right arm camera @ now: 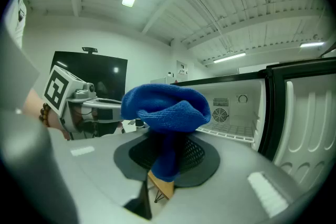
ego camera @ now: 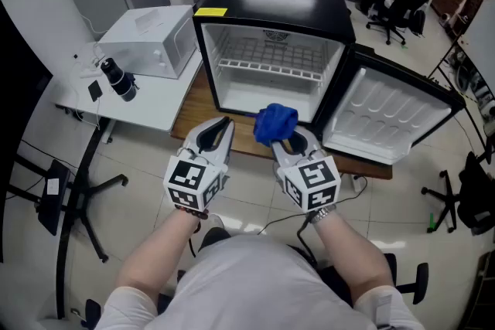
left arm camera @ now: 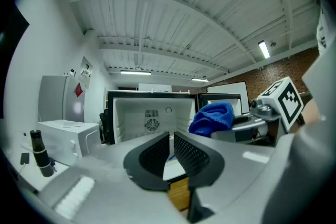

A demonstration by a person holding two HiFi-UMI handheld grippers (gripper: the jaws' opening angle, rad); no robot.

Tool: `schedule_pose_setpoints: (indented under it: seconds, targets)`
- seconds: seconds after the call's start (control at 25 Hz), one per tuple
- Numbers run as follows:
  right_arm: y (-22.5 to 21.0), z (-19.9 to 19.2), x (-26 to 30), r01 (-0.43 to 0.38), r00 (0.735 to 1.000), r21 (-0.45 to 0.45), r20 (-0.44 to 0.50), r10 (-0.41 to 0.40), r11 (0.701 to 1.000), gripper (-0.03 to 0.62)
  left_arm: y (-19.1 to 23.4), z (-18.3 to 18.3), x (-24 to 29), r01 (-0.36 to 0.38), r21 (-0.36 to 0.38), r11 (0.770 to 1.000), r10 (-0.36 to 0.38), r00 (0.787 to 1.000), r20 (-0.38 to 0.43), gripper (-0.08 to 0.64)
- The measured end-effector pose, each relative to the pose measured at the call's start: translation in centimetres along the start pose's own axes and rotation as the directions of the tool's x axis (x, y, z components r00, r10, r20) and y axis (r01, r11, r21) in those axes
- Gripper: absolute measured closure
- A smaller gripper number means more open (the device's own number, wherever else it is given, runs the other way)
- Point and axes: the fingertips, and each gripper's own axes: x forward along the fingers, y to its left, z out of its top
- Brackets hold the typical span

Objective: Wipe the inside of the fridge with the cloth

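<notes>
Head view: crumpled blue terry cloth pinched in right gripper, held just in front of open black mini fridge, not yet inside. Beside it, left gripper closed on nothing. Seemingly no wiping yet; whole white interior left. Beneath, wooden tabletop; white microwave left, office chairs far.

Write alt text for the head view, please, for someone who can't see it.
Seen from above, the right gripper holds a bunched blue cloth before an open mini fridge on a wooden table; the left gripper beside it is shut and empty.
</notes>
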Motion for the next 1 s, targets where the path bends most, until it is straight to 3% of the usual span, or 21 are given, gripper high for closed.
schedule_pose_setpoints:
  seconds: [0.64,1.0]
  targets:
    - [-1.7,1.1,8.5,0.004,1.0,-0.034,-0.028,-0.005,0.999,0.523,9.7,-1.0,3.4,-0.086,-0.048,0.995,0.086,0.996,-0.012,0.538]
    - [-3.9,0.7,17.4,0.02,0.997,-0.036,-0.071,-0.022,0.999,0.523,16.7,-1.8,8.2,-0.085,-0.053,0.995,0.083,0.996,-0.037,0.471]
